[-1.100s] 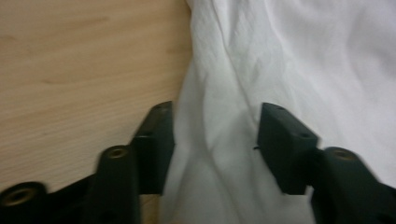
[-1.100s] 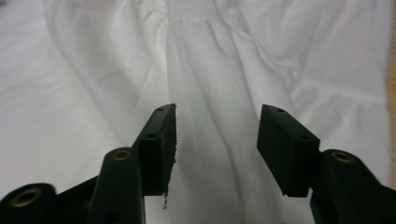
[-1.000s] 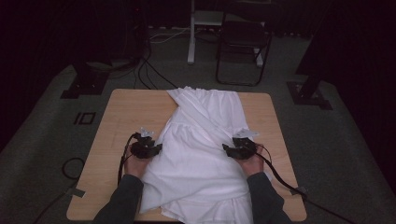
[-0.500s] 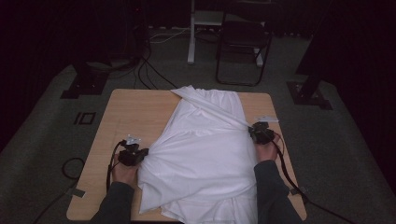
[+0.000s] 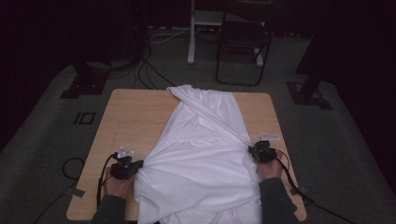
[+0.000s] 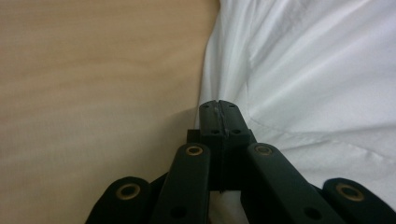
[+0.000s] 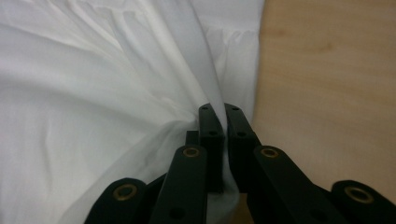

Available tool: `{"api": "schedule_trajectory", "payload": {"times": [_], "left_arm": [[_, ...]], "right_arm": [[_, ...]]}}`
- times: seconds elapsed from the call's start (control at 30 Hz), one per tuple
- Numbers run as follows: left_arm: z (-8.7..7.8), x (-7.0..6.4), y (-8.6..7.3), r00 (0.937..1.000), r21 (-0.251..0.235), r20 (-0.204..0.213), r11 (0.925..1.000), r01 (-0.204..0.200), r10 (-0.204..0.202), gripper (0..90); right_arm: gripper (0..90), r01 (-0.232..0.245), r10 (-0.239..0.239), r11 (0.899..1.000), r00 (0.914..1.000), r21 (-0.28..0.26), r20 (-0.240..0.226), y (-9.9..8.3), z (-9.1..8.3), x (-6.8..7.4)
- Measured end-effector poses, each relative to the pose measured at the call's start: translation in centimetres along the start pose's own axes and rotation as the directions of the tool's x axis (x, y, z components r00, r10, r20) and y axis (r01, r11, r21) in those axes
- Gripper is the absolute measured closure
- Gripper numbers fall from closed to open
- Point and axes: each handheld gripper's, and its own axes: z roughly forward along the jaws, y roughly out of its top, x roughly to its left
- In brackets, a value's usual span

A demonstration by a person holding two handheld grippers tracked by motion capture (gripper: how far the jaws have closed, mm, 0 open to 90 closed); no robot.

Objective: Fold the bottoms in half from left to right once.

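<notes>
A large white cloth (image 5: 205,154) lies down the middle of the wooden table (image 5: 135,116) and hangs over its near edge. My left gripper (image 5: 139,164) is shut on the cloth's left edge near the table's front left; in the left gripper view the white cloth (image 6: 299,70) is pinched thinly between the left gripper (image 6: 218,106) tips. My right gripper (image 5: 252,151) is shut on the cloth's right edge. In the right gripper view a fold of the white cloth (image 7: 116,93) runs down between the right gripper (image 7: 218,111) tips. The fabric is drawn taut between both hands.
Bare wood shows left of the cloth (image 6: 93,70) and right of it (image 7: 327,79). Behind the table stand a dark folding chair (image 5: 243,42) and a white post (image 5: 191,32). Black cables (image 5: 149,70) and stand feet (image 5: 86,84) lie on the grey carpet.
Both grippers have moved outward from the cloth's middle to its left and right edges, pulling the cloth wider and flatter. The right hand has drifted slightly back toward me in the last half second.
</notes>
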Motion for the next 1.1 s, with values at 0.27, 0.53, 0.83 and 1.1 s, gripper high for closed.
{"api": "schedule_trajectory", "payload": {"times": [0.27, 0.53, 0.83, 1.1], "left_arm": [[-2.2, -2.0, -2.6, 0.9993, 0.029, 0.009, 0.9990, -0.036, 0.035, 90.0], [-3.0, -1.1, 0.4, 0.9962, -0.124, -0.038, 0.9889, -0.083, 0.078, 55.9], [2.3, -2.0, 5.8, 0.9937, -0.098, -0.011, 0.9888, -0.112, 0.112, 47.4], [6.1, -3.5, 5.8, 0.9921, -0.037, -0.004, 0.9914, -0.125, 0.125, 46.4]], "right_arm": [[88.0, -0.003, 0.003, 1.000, 0.9991, 0.012, -0.042, -3.5, -3.2, 1.1], [46.8, 0.058, -0.065, 0.995, 0.9937, -0.080, -0.091, -1.3, -4.2, 1.4], [39.7, 0.159, -0.171, 0.982, 0.9767, -0.102, -0.129, 6.3, 0.4, 3.8], [72.5, 0.227, -0.221, 0.974, 0.9608, 0.016, -0.168, 8.5, 5.4, 5.2]]}}
